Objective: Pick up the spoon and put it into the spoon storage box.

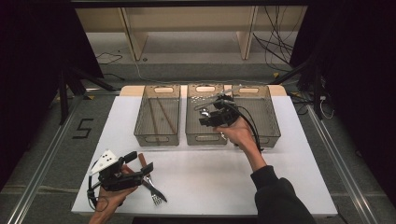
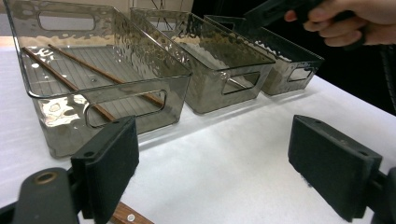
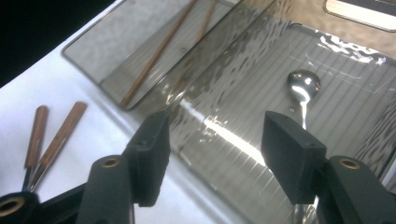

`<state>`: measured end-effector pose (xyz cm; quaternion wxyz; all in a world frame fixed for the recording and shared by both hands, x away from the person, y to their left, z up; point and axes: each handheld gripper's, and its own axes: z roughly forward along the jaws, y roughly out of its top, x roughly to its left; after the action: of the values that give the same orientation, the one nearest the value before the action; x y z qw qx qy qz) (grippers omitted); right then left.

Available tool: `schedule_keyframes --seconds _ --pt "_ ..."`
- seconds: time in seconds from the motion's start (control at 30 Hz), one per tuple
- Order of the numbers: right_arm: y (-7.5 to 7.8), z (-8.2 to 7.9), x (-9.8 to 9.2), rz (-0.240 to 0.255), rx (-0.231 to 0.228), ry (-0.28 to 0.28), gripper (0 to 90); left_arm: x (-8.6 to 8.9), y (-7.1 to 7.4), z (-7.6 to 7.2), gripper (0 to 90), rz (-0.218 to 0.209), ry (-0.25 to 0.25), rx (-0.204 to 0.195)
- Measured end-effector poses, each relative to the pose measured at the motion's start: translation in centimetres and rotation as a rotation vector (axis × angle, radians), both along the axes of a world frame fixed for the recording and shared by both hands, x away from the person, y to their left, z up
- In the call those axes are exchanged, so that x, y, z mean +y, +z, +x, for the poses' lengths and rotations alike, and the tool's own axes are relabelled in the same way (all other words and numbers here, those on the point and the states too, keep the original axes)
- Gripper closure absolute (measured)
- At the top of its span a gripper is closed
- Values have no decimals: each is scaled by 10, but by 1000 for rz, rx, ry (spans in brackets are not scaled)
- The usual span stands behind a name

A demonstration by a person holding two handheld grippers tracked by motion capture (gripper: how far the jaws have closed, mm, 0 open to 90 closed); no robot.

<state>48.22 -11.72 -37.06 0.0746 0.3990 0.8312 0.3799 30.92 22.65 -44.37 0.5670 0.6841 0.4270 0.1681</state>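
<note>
Lab: taped floor number (image 1: 82,128), loose cables (image 1: 275,44).

Shiny metal spoon (image 3: 303,86) lying flat on ribbed floor of middle smoky bin (image 1: 203,135)

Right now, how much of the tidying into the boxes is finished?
Partly done. Two chopsticks lie in the left bin, and a spoon lies in the middle bin. The right gripper hangs open above that bin, holding nothing. Left: the wooden-handled cutlery on the table by the open left gripper. The right bin looks empty.
</note>
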Motion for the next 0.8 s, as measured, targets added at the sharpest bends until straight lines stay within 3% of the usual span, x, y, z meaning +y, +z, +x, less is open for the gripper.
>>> schedule_keyframes --seconds 0.4,0.8 --pt "2 -43 -21 63 -69 8 385 0 0 1 157 4 0 2" --pt "-18 -75 -56 153 -98 -15 362 1 -1 1 157 1 3 9"
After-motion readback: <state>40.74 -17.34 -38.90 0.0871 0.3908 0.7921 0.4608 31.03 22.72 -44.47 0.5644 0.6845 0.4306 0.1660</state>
